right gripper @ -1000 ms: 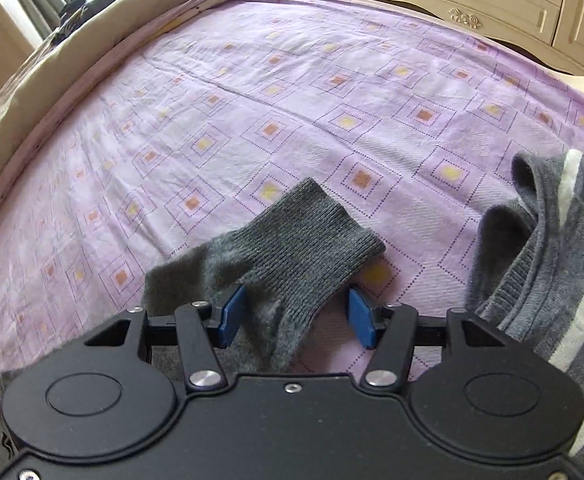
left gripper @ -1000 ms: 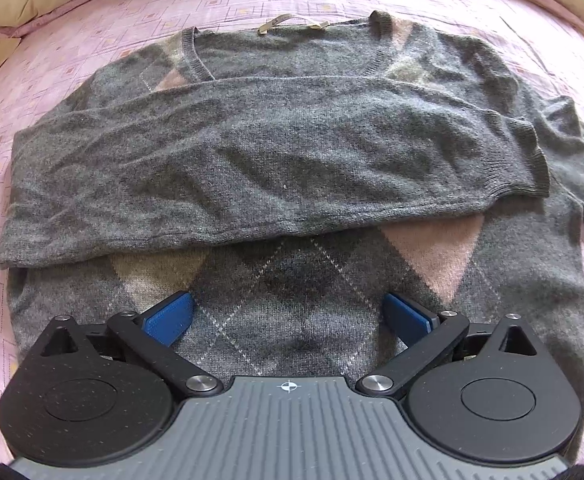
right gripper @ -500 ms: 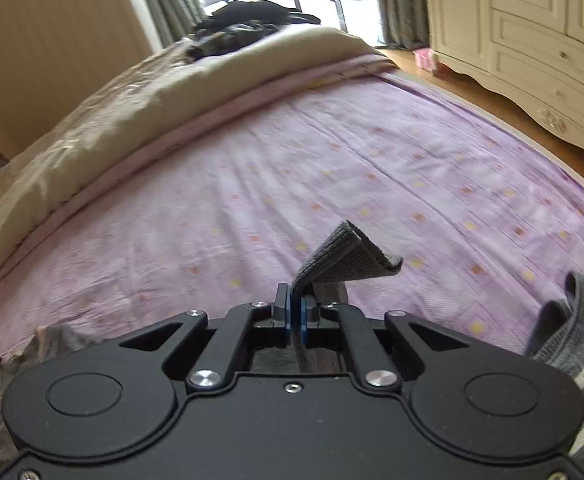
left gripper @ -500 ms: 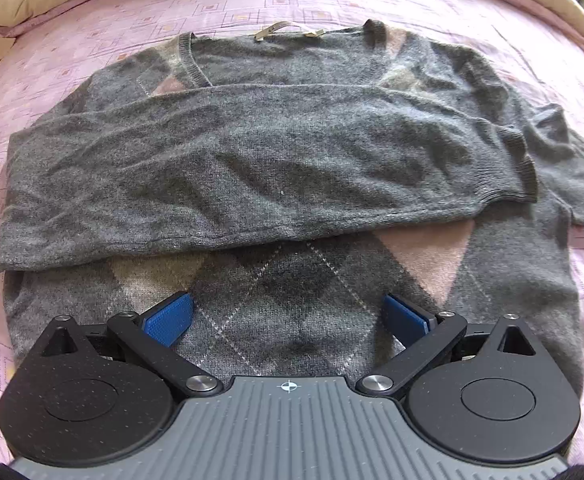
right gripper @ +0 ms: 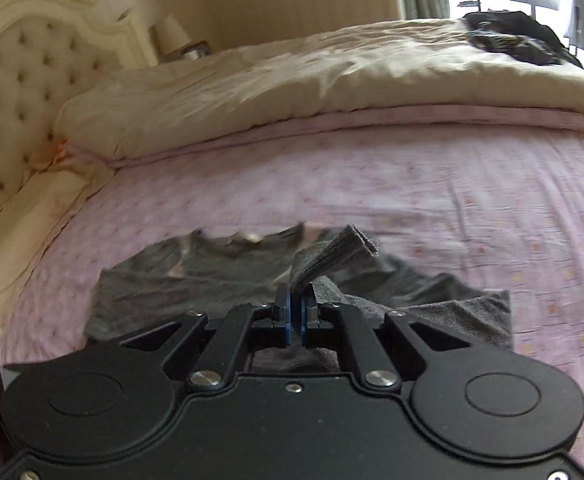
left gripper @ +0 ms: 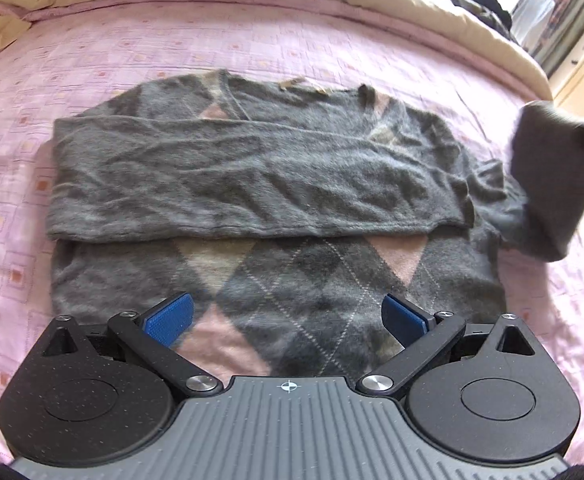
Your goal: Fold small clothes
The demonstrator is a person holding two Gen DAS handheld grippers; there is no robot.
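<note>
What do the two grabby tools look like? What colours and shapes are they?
The left tool has a ribbed grey plastic middle with a small crosshair mark, two round speckled black discs, black link arms with silver bolts, and blue textured pads. The right tool is all black, with the same round discs, silver bolts and thin blue pads. No cables show. Something dark, perhaps gloves, peeks in at the left view's bottom corners.

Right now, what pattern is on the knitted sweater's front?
Grey argyle sweater: pink and beige diamonds, clearest in the left wrist view.

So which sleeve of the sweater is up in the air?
The sleeve at the right edge of the left wrist view. The right tongs pinch its cuff; the other sleeve lies flat across the sweater's chest.
</note>
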